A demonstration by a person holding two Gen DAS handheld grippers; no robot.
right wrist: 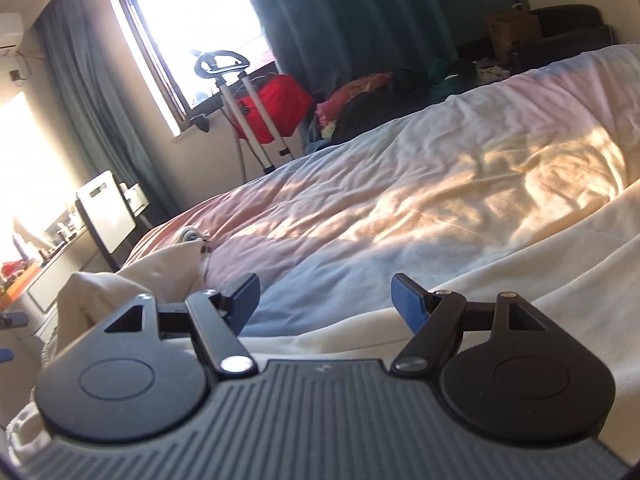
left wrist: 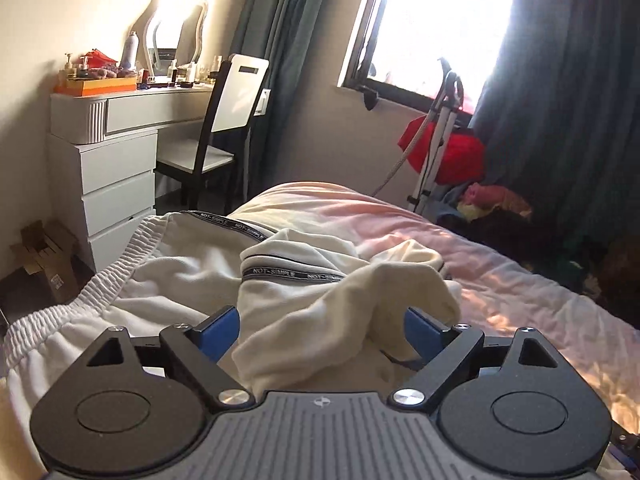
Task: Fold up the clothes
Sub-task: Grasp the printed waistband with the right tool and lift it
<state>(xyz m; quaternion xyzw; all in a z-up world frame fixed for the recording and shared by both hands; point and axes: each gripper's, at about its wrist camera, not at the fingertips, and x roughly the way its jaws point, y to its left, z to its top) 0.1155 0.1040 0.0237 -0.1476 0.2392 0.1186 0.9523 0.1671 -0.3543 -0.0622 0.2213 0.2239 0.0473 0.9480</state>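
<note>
Left gripper (left wrist: 320,330) jaws wide, cream fabric bunched between them; right gripper (right wrist: 325,300) jaws apart, nothing held.

Cream garment (left wrist: 304,280) lies crumpled on the bed (left wrist: 500,272) right ahead of the left tool, a fold heaped up between the blue pads (left wrist: 218,334) but not pinched; black "NOT-SIMPLE" band just beyond, elastic waistband (left wrist: 80,304) to its left. Right tool sits over the same cream cloth (right wrist: 540,248), which runs under it and off to its right, with a bunched lump (right wrist: 132,276) at its left; bare bedding ahead between the fingers. Dresser (left wrist: 120,184) and chair (left wrist: 224,120) far left, window (left wrist: 440,20) beyond.
</note>
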